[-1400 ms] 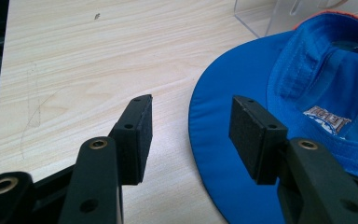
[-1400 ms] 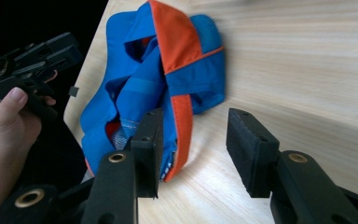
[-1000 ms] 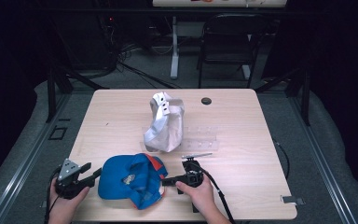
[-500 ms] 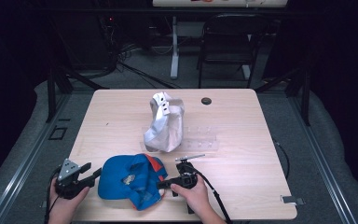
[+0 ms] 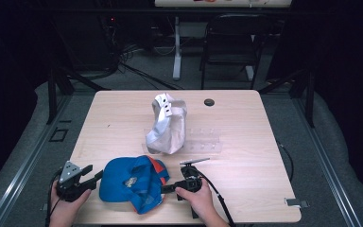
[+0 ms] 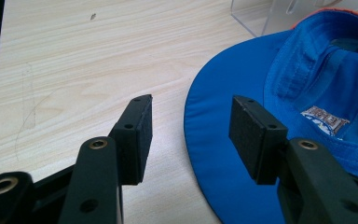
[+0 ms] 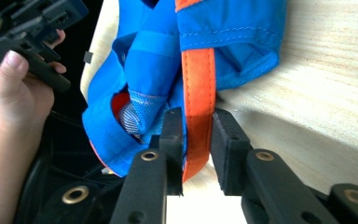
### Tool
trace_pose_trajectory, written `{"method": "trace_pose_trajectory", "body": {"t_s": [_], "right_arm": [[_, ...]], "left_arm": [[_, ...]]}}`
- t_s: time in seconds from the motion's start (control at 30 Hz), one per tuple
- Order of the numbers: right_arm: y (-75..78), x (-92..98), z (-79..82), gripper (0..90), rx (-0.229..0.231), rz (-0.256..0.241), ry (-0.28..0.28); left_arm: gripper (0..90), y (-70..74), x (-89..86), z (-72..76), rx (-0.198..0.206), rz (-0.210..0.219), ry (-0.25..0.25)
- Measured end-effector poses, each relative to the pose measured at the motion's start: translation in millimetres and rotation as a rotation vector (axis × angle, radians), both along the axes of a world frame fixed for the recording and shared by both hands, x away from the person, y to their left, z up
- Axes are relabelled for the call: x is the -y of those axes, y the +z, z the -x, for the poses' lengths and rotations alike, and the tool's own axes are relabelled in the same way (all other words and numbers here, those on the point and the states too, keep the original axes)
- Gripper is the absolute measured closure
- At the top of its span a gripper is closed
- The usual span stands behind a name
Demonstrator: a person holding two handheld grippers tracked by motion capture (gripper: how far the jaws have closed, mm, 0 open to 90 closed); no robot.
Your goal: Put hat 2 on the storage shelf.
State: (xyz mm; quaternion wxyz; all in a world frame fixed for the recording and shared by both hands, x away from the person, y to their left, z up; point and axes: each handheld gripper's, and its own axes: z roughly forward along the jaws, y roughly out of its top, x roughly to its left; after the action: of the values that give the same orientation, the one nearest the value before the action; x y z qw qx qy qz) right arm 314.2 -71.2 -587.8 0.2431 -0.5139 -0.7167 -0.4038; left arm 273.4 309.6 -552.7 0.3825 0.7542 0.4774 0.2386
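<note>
A blue cap (image 5: 131, 182) with orange trim lies upside down near the table's front edge. My left gripper (image 5: 93, 178) stands open at its left side; in the left gripper view one jaw hovers over the blue brim (image 6: 223, 116), the other over bare wood, with my left gripper (image 6: 191, 135) holding nothing. My right gripper (image 5: 166, 188) is at the cap's right side. In the right gripper view my right gripper (image 7: 197, 140) has its jaws pressed against both edges of the cap's orange strap (image 7: 196, 88).
A pale grey cap (image 5: 168, 124) sits on a clear acrylic stand (image 5: 205, 142) mid-table. A small black round thing (image 5: 209, 102) lies at the back. The table's front edge (image 5: 246, 220) is close to both hands. The other hand (image 7: 11, 93) appears in the right gripper view.
My right gripper has slid left from beside the cap up to its strap. The left gripper and both caps have stayed put.
</note>
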Motion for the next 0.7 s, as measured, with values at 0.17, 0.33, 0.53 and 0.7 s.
{"method": "trace_pose_trajectory", "body": {"t_s": [0.17, 0.33, 0.53, 0.7], "right_arm": [[2.6, 1.4, -0.5, 78.4, -0.006, -0.022, -0.023], [11.4, 3.1, -0.5, 78.6, -0.024, -0.027, -0.054], [29.7, 5.2, -0.2, 78.6, -0.032, -0.044, -0.068], [43.8, 5.0, -2.6, 78.8, -0.045, -0.058, -0.06]], "left_arm": [[49.8, 0.1, -0.5, -0.1, 0.001, 0.0, 0.0], [49.8, -0.3, -0.5, 0.2, 0.013, 0.008, 0.004], [49.8, 0.5, -0.9, -0.1, 0.004, -0.002, -0.002], [49.8, -0.1, -0.3, 0.1, 0.016, 0.006, 0.002]]}}
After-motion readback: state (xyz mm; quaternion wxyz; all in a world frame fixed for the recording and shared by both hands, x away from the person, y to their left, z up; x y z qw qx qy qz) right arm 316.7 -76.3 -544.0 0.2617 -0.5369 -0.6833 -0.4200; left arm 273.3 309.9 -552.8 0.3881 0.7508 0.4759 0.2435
